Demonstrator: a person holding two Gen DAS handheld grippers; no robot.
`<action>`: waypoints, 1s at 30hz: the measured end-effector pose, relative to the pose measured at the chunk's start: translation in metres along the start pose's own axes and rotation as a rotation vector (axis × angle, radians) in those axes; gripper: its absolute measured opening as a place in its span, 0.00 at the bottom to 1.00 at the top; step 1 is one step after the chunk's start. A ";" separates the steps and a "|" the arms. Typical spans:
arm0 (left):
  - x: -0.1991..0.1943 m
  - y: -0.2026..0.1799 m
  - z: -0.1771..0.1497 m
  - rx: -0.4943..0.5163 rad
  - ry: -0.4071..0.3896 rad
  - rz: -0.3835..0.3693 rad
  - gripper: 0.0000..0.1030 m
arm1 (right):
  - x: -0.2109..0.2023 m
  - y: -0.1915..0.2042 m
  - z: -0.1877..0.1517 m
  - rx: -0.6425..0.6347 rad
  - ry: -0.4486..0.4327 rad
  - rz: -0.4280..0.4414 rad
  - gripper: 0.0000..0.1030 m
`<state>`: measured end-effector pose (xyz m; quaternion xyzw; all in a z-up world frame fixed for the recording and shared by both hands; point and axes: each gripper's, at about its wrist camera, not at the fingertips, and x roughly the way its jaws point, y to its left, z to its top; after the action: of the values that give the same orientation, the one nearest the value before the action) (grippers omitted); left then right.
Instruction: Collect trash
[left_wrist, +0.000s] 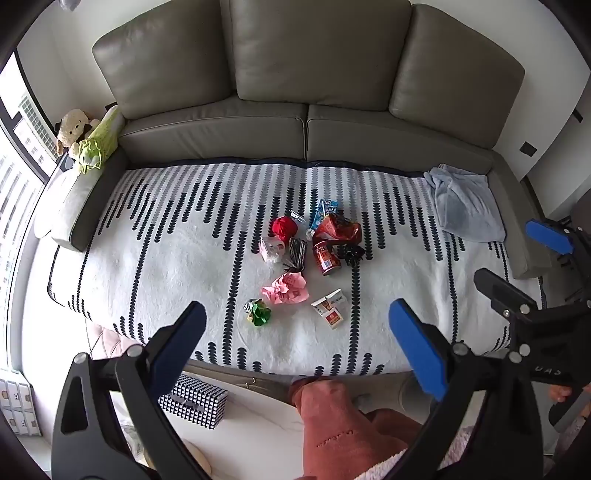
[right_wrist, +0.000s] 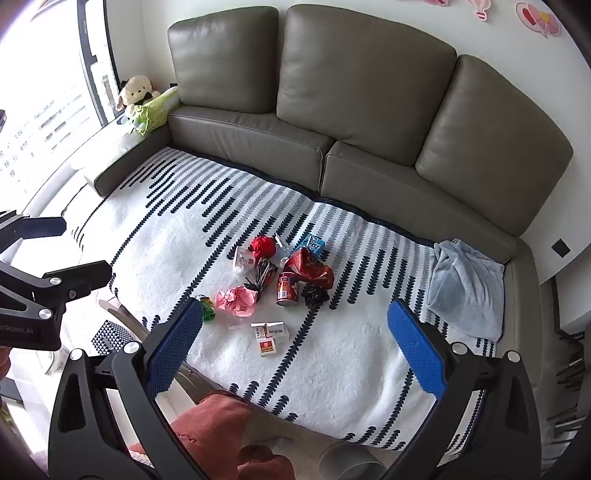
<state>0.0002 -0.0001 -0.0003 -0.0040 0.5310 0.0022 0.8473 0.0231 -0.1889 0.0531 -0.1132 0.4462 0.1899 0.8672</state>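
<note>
A heap of trash lies on the white patterned blanket (left_wrist: 166, 266) on the sofa: a red can (left_wrist: 326, 257), a red foil wrapper (left_wrist: 338, 229), a red ball of paper (left_wrist: 284, 226), crumpled pink paper (left_wrist: 286, 290), a green wrapper (left_wrist: 258, 312), small white and red cartons (left_wrist: 330, 308) and a blue packet (left_wrist: 324, 210). The same can (right_wrist: 287, 289), pink paper (right_wrist: 238, 300) and cartons (right_wrist: 270, 333) show in the right wrist view. My left gripper (left_wrist: 297, 347) is open and empty, held short of the heap. My right gripper (right_wrist: 295, 349) is open and empty too.
A grey leather sofa (left_wrist: 317, 74) with back cushions. A light blue towel (left_wrist: 467, 201) lies at the blanket's right end. Stuffed toys (left_wrist: 86, 138) sit on the left armrest. A black and white dotted box (left_wrist: 194, 400) stands on a white table below. Window at left.
</note>
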 end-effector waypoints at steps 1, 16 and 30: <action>0.000 0.000 0.000 0.000 -0.001 -0.003 0.96 | 0.000 0.000 0.000 0.002 0.000 0.003 0.94; -0.001 -0.003 0.000 0.006 -0.009 0.004 0.96 | -0.001 -0.002 0.002 0.004 0.001 0.013 0.94; 0.000 -0.002 0.001 0.006 -0.005 0.002 0.96 | -0.005 0.009 -0.002 0.008 0.012 0.016 0.94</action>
<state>0.0012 -0.0019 0.0008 -0.0006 0.5290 0.0015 0.8486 0.0151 -0.1824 0.0558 -0.1073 0.4529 0.1945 0.8635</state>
